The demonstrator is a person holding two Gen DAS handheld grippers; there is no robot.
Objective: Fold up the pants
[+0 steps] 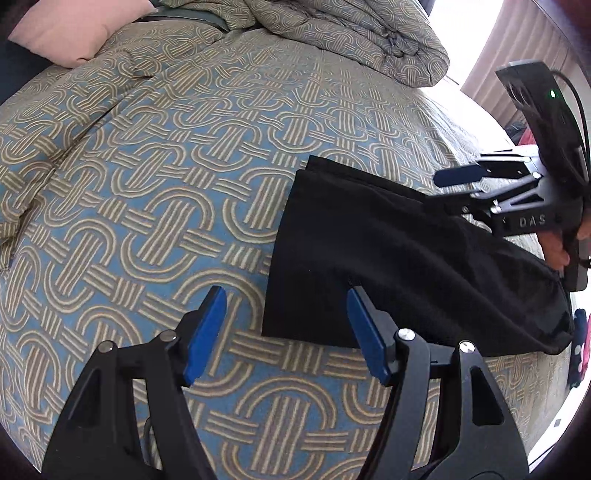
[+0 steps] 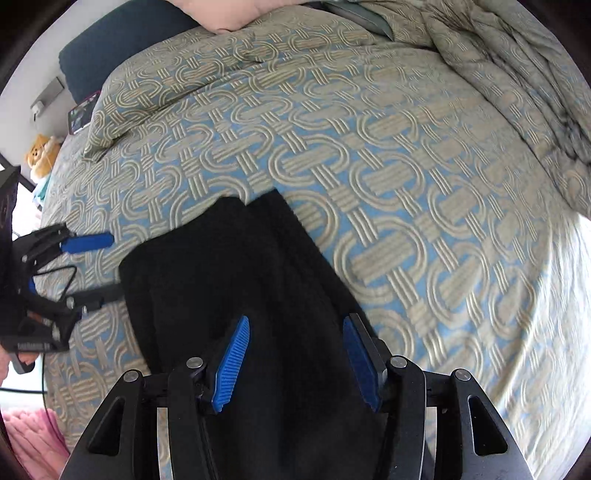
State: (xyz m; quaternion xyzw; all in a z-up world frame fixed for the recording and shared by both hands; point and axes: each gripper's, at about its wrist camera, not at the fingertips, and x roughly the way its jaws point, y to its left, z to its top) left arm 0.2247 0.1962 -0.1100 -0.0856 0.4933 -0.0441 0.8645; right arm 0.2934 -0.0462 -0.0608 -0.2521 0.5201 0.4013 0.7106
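Black pants (image 1: 388, 254) lie folded on a blue and beige patterned bedspread (image 1: 166, 184); they also show in the right wrist view (image 2: 229, 280). My left gripper (image 1: 284, 295) is open and empty, hovering at the near left corner of the pants, its right finger over the cloth edge. It appears at the left of the right wrist view (image 2: 107, 266), jaws apart around the pants' left edge. My right gripper (image 2: 295, 325) is open and empty just above the pants' near end. In the left wrist view it (image 1: 439, 188) sits at the pants' far right side.
A bunched duvet (image 1: 351, 33) lies at the head of the bed beside a pink pillow (image 1: 74, 29). A curtain (image 1: 517, 55) hangs at the right. A dark blue headboard (image 2: 122, 40), a stuffed toy (image 2: 40, 155) and a pink fluffy item (image 2: 33, 432) sit off the bed's left side.
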